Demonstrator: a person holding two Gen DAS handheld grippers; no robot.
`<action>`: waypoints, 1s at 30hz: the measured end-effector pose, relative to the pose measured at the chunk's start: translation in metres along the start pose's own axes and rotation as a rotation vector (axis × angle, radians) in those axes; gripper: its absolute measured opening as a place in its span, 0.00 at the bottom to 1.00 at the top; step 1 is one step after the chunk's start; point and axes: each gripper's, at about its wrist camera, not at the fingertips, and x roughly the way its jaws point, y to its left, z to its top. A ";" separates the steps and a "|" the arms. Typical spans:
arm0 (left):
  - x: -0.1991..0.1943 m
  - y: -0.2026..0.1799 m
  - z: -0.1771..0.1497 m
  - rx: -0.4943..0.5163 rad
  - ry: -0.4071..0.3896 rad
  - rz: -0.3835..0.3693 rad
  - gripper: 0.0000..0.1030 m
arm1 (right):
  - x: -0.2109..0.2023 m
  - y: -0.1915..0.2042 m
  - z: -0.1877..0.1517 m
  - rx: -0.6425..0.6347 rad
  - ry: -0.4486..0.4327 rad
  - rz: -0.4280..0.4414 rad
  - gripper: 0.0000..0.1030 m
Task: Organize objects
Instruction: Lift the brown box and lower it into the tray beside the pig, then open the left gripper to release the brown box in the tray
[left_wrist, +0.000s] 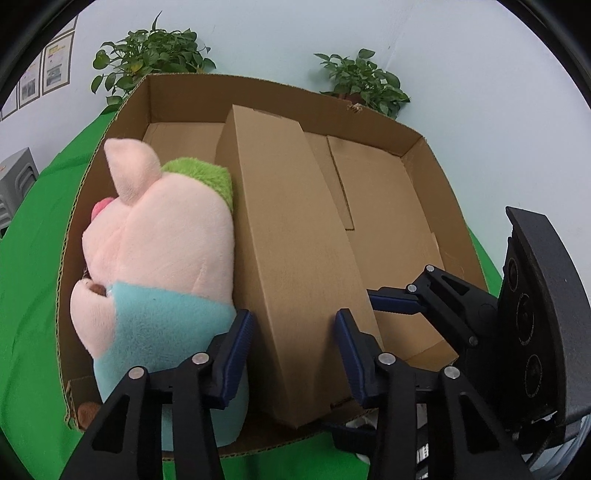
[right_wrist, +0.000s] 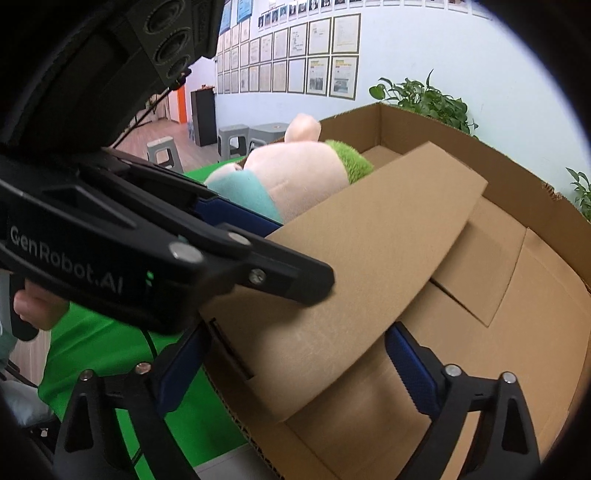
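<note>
Both grippers straddle the near end of the long cardboard box (left_wrist: 291, 266) inside the big open carton (left_wrist: 417, 144): left gripper (left_wrist: 293, 360) looks pinched onto it, right gripper (right_wrist: 295, 365) wide, not clearly pressing. A one-sided grip could let it twist into the plush pig (left_wrist: 162, 243) just beside it.

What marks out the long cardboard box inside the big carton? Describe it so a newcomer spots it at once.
Start at the large open carton on the green cloth. Inside it, a pink plush pig lies along one wall, and right beside the pig is the long closed box. It is the only plain brown, straight-edged thing resting above the carton floor, with both grippers at its near end.
</note>
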 end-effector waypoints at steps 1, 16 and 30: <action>-0.001 0.000 -0.001 -0.006 0.009 -0.003 0.38 | 0.000 0.001 -0.002 0.001 0.009 -0.004 0.88; -0.024 0.011 -0.009 -0.073 -0.001 -0.016 0.35 | -0.016 -0.011 -0.010 0.144 0.014 0.098 0.66; -0.054 0.024 -0.021 -0.072 -0.062 -0.020 0.33 | 0.001 -0.044 -0.013 0.491 0.032 0.123 0.47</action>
